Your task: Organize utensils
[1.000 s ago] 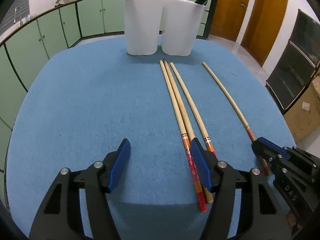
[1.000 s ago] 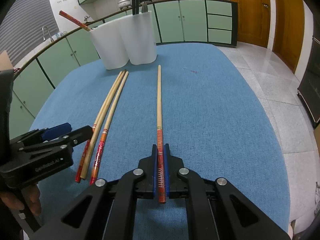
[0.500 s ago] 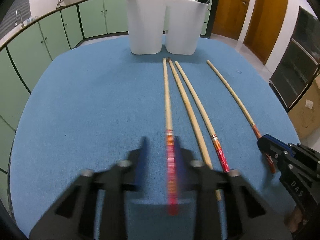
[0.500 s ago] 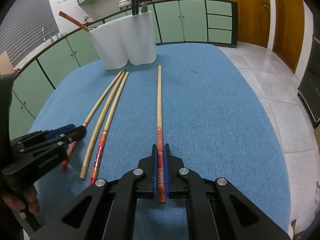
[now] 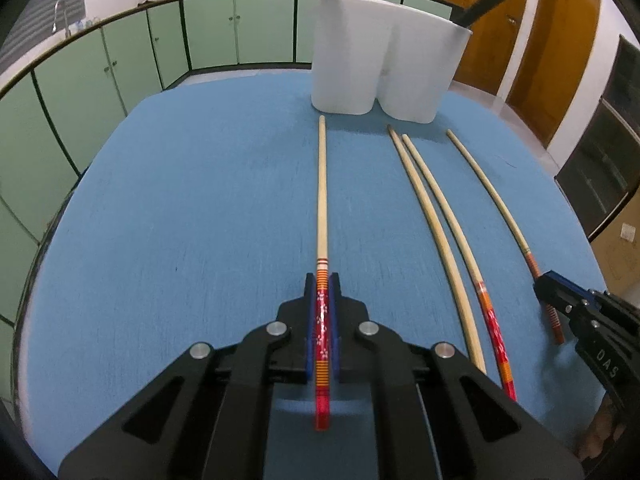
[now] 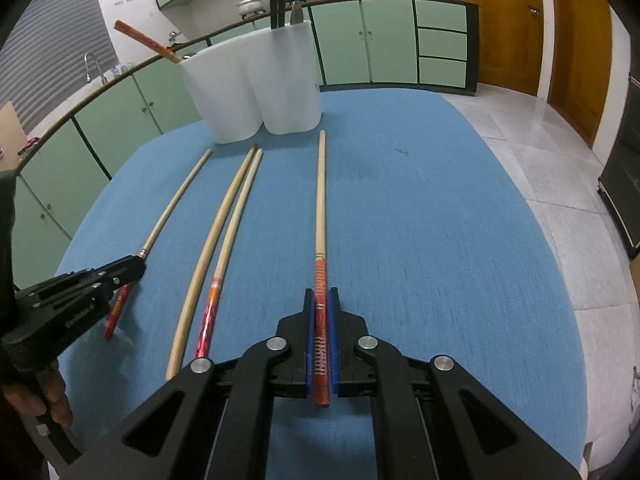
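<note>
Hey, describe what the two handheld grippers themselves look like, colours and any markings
Both grippers, left and right, are matte black angular frames with triangular cut-outs and round silver bolts. Their fingers carry blue pads on the inner faces. White lettering is printed on each one's side, too small to read reliably. A dark sleeve covers the left arm.

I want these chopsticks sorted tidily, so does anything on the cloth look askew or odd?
One loose chopstick lies reversed: its plain end is near the camera beside its neighbour's red end. Nothing spilled or broken.
</note>
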### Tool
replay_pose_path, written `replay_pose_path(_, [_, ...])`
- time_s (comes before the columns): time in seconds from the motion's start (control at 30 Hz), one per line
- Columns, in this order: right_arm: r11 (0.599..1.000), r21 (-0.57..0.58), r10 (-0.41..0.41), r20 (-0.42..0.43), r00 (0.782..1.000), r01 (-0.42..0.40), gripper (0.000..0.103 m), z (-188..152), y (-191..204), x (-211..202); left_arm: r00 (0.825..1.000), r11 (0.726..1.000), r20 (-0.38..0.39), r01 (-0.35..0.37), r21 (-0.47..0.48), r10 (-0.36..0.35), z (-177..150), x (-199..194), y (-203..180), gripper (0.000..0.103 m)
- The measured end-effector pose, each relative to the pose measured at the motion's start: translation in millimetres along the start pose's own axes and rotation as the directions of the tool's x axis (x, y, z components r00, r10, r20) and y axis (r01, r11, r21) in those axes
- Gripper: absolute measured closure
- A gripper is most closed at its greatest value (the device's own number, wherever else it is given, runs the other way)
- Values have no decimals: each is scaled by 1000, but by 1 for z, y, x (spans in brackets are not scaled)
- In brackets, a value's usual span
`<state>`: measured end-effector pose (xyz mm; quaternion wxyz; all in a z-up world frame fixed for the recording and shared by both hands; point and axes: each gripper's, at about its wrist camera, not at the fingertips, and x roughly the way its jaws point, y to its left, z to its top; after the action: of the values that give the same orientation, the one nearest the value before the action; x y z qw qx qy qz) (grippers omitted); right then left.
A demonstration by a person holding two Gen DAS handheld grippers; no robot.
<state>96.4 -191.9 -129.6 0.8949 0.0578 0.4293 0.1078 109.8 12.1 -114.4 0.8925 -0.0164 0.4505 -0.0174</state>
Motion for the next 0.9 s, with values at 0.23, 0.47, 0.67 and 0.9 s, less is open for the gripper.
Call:
replay_pose_path(0.23, [998,-11,55,64,996,-55,94,-14,-4,-21,996,998,73,61,-9,-60,-19,-24,7,46])
replay_pose_path(0.47, [997,-45,67,75,995,-64,93,-34,-8,-38,995,998,73,67,-17,-66,-46,-39,19,47])
replay_pose_path(0.67, [994,-76,87,41,995,-83,93,-34,-1,-33,997,999,55,48,2,-48,-48,-39,16,48])
replay_pose_path(0.9, [992,-92,87,15,996,-85,93,-35,3,-29,998,999,48,36,18,-37,-50,-39,13,47])
